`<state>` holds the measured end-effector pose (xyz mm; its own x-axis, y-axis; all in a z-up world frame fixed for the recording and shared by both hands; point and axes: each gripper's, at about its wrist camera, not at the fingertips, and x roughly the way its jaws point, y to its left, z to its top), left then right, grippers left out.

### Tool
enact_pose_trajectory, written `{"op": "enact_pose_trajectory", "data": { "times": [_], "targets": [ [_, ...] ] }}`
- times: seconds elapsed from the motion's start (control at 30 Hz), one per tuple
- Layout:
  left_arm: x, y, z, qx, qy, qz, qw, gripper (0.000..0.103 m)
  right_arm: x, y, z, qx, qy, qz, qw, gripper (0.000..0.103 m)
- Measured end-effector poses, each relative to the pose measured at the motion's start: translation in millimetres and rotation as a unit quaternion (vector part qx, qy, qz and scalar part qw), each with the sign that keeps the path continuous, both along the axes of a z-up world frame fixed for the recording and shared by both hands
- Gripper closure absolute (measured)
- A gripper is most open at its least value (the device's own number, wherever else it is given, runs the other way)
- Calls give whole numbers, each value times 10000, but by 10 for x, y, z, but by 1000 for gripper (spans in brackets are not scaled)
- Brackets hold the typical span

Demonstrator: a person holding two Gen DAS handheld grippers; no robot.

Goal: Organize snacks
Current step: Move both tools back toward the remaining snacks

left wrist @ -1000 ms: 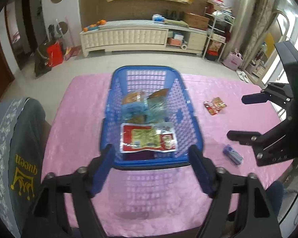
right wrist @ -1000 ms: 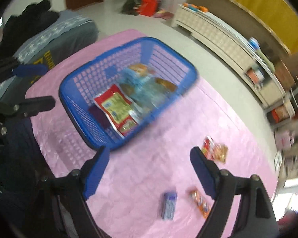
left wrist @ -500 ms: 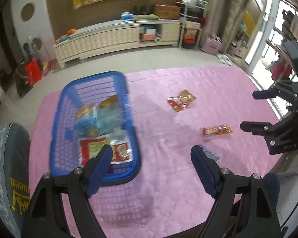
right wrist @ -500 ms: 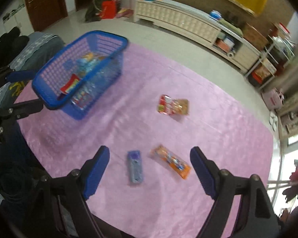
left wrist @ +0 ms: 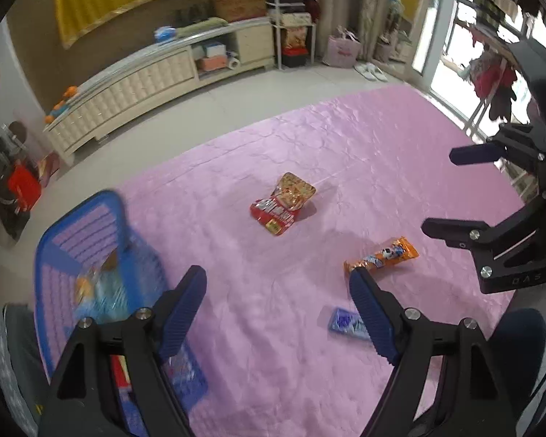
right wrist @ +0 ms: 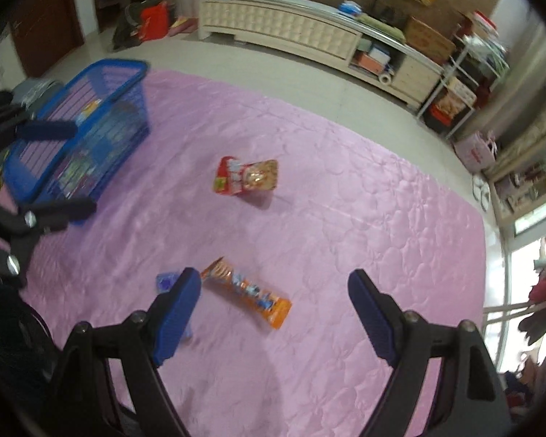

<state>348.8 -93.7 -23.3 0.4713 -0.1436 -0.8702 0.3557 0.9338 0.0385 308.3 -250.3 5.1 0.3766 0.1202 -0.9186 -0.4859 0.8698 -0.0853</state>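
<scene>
A blue basket (left wrist: 47, 255) with several snack packs in it stands at the left of the pink table; it also shows in the right wrist view (right wrist: 102, 109). Three snacks lie loose on the cloth: a red and gold bag (left wrist: 284, 204) (right wrist: 245, 176), an orange bar (left wrist: 382, 255) (right wrist: 247, 287), and a small blue pack (left wrist: 345, 322) (right wrist: 165, 280). My left gripper (left wrist: 276, 309) is open and empty above the cloth beside the basket. My right gripper (right wrist: 273, 313) is open and empty just over the orange bar.
The pink quilted cloth (left wrist: 345, 145) covers the table. A grey cushioned seat (left wrist: 7, 346) sits at the near left. A white low cabinet (right wrist: 284, 25) stands across the floor beyond the far edge. A window is at the right.
Both grippers have swung right, away from the basket and toward the loose snacks. The basket now sits at the left edge of both views. Both stay open and empty.
</scene>
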Motion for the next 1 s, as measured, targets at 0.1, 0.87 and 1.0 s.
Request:
{"op": "enact_pose_trajectory", "data": {
  "times": [0.1,0.87,1.0],
  "targets": [
    [247,-119,-129,264,116,-310,9991,24,169,-62,-91,341,51,-288,9990,17],
    [1260,-676,-1053,1529,694,-1901,9673,24,852,-611,-1015,1218,836,-1550,9768,17],
    [1390,-742,-1244,1500,959,-2088,9616,24,845,-742,-1065,1234,881,-1633,9749,17]
  ]
}}
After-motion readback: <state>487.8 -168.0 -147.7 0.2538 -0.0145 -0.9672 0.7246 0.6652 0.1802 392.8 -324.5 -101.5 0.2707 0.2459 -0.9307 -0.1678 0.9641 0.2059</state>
